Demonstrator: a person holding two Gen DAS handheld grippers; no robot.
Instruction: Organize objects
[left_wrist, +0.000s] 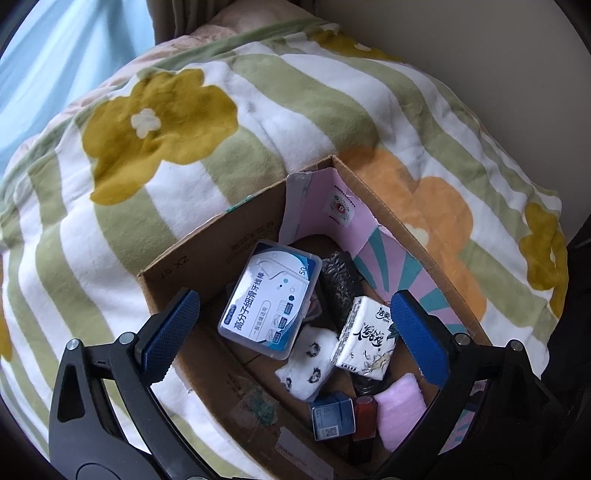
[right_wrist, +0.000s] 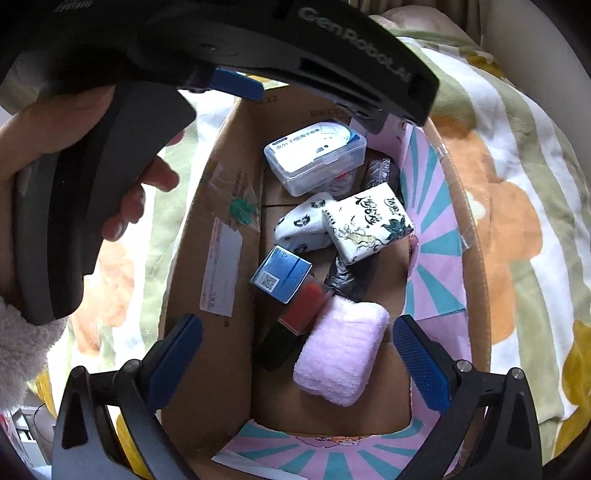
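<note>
Cardboard box (left_wrist: 207, 251) on fleecy blanket (left_wrist: 184, 155).
We see both grippers (left_wrist: 295, 332) (right_wrist: 295, 354) wide, empty; inside: rigid clear case (left_wrist: 269, 299), fluffy pink towel (right_wrist: 340, 358).

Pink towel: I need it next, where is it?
In the cardboard box, under the right tool, the pink towel lies beside the red block.

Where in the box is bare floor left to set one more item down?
Inside the cardboard box, the clearest bare floor lies between the pink towel and the near wall. A narrower strip runs along the left wall beside the blue carton. The middle and far end are crowded: floss-pick case, cat-print socks, tissue pack.
</note>
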